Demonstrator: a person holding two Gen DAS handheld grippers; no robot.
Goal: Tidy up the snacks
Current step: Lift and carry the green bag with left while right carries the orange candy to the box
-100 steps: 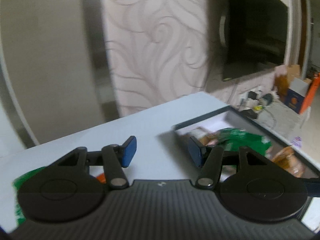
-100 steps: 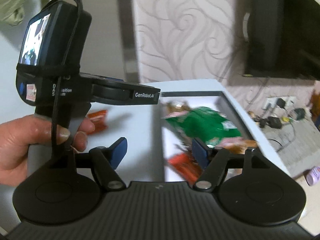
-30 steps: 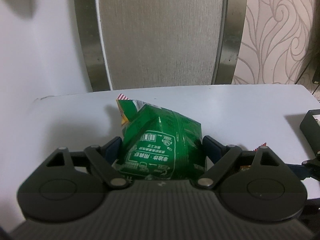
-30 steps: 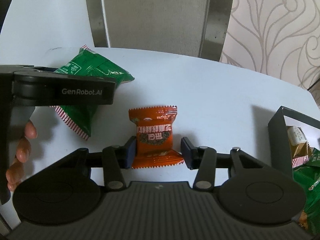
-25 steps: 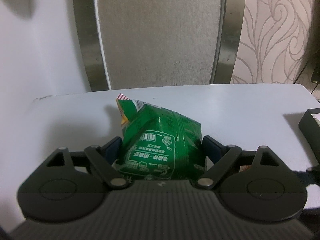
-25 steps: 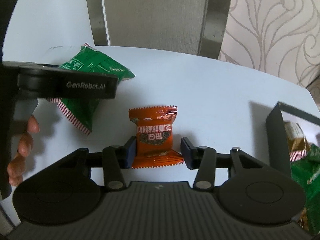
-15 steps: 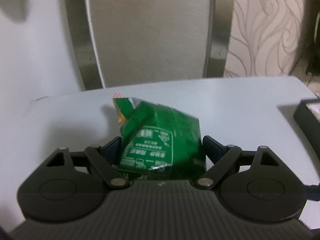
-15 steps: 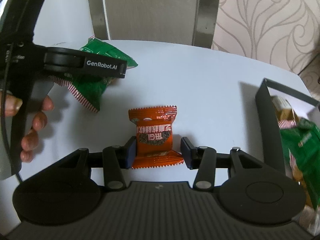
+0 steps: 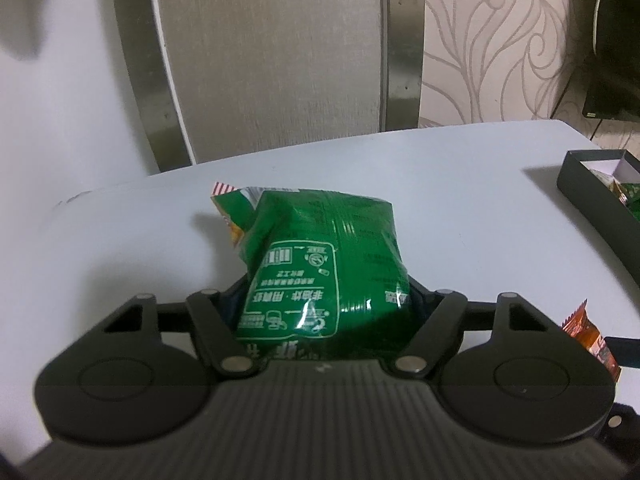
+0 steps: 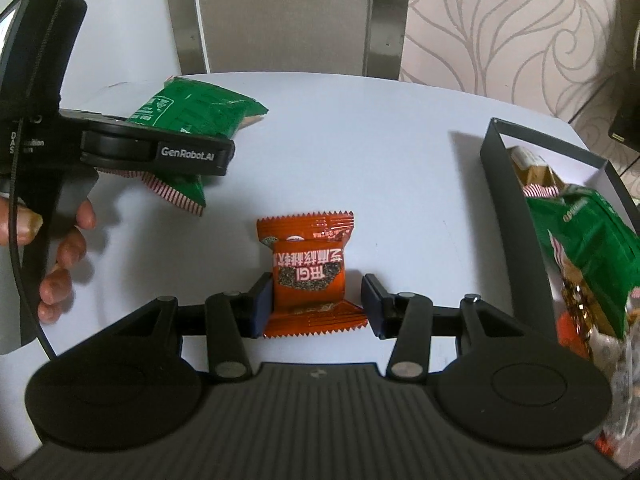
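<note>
Two tools in our hands: left tool (image 9: 326,300) closing, pads pressing the green snack bag (image 9: 320,256); right tool (image 10: 316,306) half-open, gripping the orange snack packet (image 10: 310,272) above the tabletop (image 10: 380,140).

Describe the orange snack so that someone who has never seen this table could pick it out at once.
Start at the white table, with the dark box of snacks at its right. Left of the box, between the right tool's fingers, is the orange snack. Unlike the green bag in the left tool, it is small, flat and orange, with zigzag ends.
</note>
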